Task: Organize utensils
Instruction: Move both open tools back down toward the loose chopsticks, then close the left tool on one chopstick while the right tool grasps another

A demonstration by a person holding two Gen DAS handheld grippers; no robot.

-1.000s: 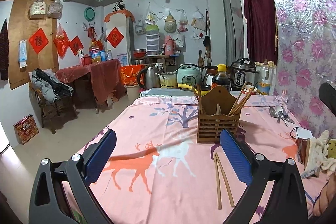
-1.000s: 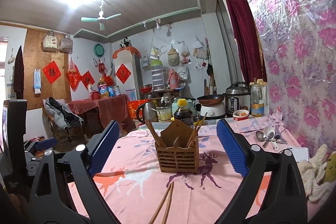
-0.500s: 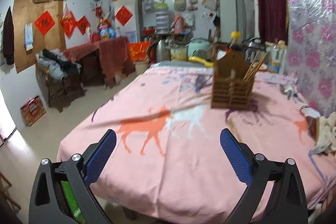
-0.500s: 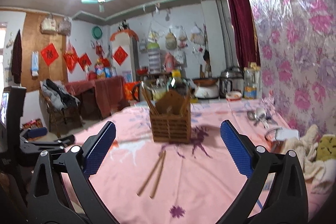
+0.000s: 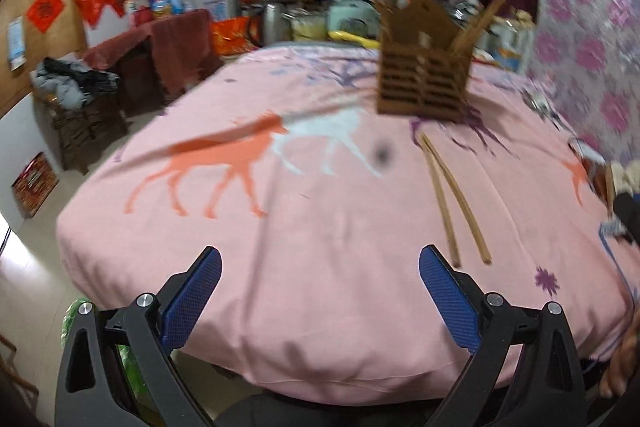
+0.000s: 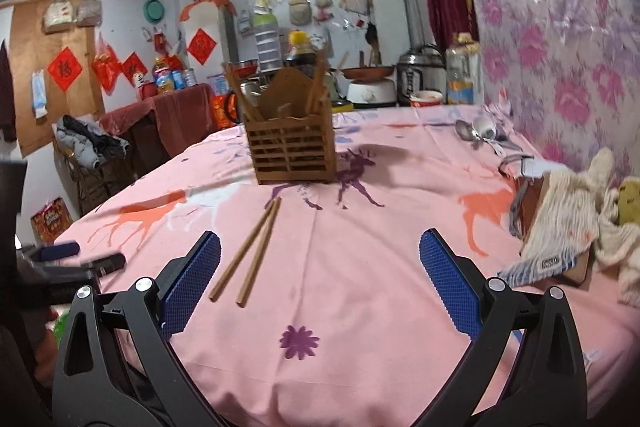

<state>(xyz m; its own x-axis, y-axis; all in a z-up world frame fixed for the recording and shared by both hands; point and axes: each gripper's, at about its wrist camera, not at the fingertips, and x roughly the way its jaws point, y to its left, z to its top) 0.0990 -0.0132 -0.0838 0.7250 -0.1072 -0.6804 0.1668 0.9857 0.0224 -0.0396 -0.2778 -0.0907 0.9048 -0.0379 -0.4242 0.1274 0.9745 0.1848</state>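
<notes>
A brown slatted wooden utensil holder (image 5: 422, 83) (image 6: 291, 153) stands mid-table with several chopsticks upright in it. A loose pair of wooden chopsticks (image 5: 454, 199) (image 6: 248, 251) lies on the pink deer-print tablecloth (image 5: 320, 207) in front of it. My left gripper (image 5: 320, 291) is open and empty, near the table's front edge, left of the pair. My right gripper (image 6: 320, 279) is open and empty above the cloth, with the pair's near ends just inside its left finger (image 6: 192, 279). Metal spoons (image 6: 476, 137) lie at the far right.
A pile of cloths and a sponge (image 6: 580, 211) sits at the table's right edge by the floral wall. Pots, a rice cooker (image 6: 420, 77) and bottles stand behind the table. The left gripper shows in the right wrist view (image 6: 68, 263) at far left.
Both grippers have pulled back toward the near edge of the table and tilted down. The holder and the loose chopsticks now lie farther off. Both stay open.
</notes>
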